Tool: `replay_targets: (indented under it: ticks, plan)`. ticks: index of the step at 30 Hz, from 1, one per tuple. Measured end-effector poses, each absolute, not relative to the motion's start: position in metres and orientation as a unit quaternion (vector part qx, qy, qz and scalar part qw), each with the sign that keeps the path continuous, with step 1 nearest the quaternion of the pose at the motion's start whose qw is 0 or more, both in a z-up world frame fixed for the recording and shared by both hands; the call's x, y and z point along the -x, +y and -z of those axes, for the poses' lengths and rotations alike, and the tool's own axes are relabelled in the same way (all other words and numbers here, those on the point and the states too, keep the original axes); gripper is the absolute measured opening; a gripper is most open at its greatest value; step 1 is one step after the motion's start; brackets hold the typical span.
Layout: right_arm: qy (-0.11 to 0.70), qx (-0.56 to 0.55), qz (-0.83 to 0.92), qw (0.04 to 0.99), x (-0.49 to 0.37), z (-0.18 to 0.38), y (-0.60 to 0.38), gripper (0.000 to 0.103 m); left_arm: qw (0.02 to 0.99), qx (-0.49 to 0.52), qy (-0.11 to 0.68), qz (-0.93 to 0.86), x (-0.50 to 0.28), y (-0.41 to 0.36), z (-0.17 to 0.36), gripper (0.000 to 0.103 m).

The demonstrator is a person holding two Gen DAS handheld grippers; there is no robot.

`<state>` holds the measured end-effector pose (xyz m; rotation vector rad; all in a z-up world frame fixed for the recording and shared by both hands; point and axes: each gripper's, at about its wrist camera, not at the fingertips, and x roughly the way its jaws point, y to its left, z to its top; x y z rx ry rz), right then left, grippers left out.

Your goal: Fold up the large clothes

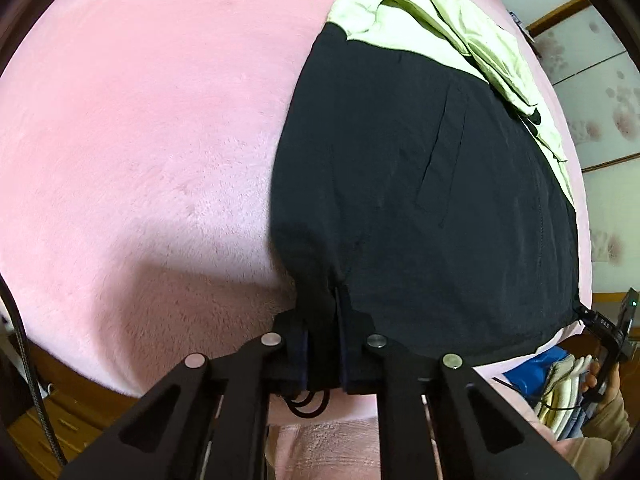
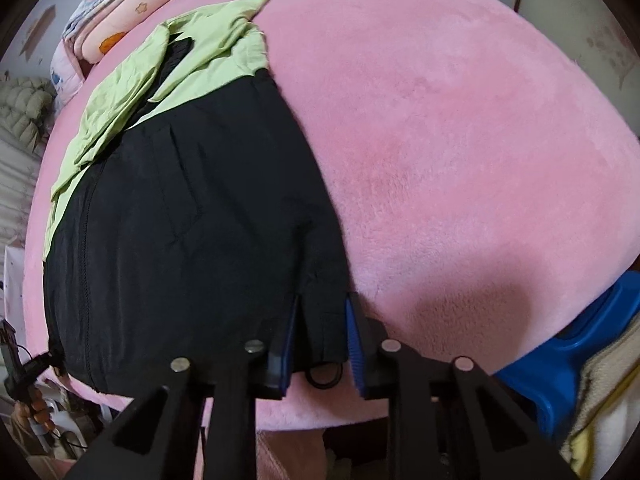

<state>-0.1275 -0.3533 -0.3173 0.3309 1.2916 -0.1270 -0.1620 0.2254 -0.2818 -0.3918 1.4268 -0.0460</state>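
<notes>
Pink fuzzy blanket [image 1: 140, 140] covers the whole bed and fills most of both views. It looks soft and a bit bumpy.

On top of it lies the big jacket [image 1: 420, 200]. Its lower part is black and its top part is light green [image 2: 120, 92]. The green part is crumpled and folded over at the far end. The black part is spread flat, with a pocket line down the middle and a zipper running along one side. The bottom hem of the jacket sits at the near edge of the bed, close to both cameras.

A blue plastic thing [image 2: 580, 344] sits low beside the bed in the right wrist view. A stack of folded bedding [image 2: 116, 28] with little pictures on it lies at the far end of the bed.

The left gripper [image 1: 322, 320] is squeezed tight on one bottom corner of the jacket, with black cloth pinched between its two fingers. The right gripper [image 2: 320, 328] is at the other bottom corner. Its blue pads [image 2: 354, 344] sit on each side of the cloth, wider apart, and they hold that corner too. A small black cord loop [image 2: 324, 374] hangs from the hem just under it
</notes>
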Motion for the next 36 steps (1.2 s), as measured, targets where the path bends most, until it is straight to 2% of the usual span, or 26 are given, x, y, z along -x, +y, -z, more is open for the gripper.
replay_targets:
  ticks: [5, 12, 16, 20, 24, 25, 26, 27, 28, 30, 36]
  plan:
    - [0.583, -0.141, 0.026, 0.8, 0.124, 0.268, -0.341, 0.02, 0.729, 0.2, 0.655, -0.005, 0.149, 0.218, 0.247, 0.006]
    - [0.536, -0.147, -0.038, 0.831, 0.086, 0.179, -0.328, 0.018, 0.753, 0.282, 0.595, -0.009, 0.096, 0.206, 0.151, 0.005]
    - [0.49, -0.169, -0.062, 0.853, 0.027, 0.13, -0.332, 0.016, 0.785, 0.316, 0.531, -0.036, 0.035, 0.224, 0.091, 0.005]
    - [0.466, -0.196, -0.068, 0.86, -0.054, 0.109, -0.349, 0.015, 0.8, 0.339, 0.488, -0.08, -0.039, 0.237, 0.067, 0.005]
    - [0.457, -0.19, -0.047, 0.868, -0.146, 0.118, -0.36, 0.015, 0.802, 0.365, 0.456, -0.123, -0.11, 0.252, 0.088, 0.007]
    - [0.461, -0.188, -0.033, 0.867, -0.167, 0.128, -0.363, 0.016, 0.8, 0.369, 0.453, -0.137, -0.127, 0.257, 0.102, 0.012]
    - [0.467, -0.192, -0.018, 0.863, -0.189, 0.141, -0.368, 0.019, 0.799, 0.366, 0.452, -0.156, -0.135, 0.263, 0.114, 0.025]
    - [0.48, -0.189, 0.004, 0.857, -0.21, 0.159, -0.372, 0.022, 0.795, 0.362, 0.455, -0.175, -0.142, 0.267, 0.128, 0.034]
    - [0.498, -0.183, 0.024, 0.847, -0.226, 0.176, -0.373, 0.029, 0.789, 0.357, 0.463, -0.189, -0.151, 0.271, 0.145, 0.048]
    - [0.529, -0.182, 0.04, 0.828, -0.244, 0.201, -0.376, 0.031, 0.783, 0.345, 0.478, -0.199, -0.162, 0.273, 0.168, 0.05]
    - [0.55, -0.162, 0.008, 0.819, -0.25, 0.248, -0.362, 0.031, 0.814, 0.184, 0.527, -0.162, -0.184, 0.248, 0.206, 0.05]
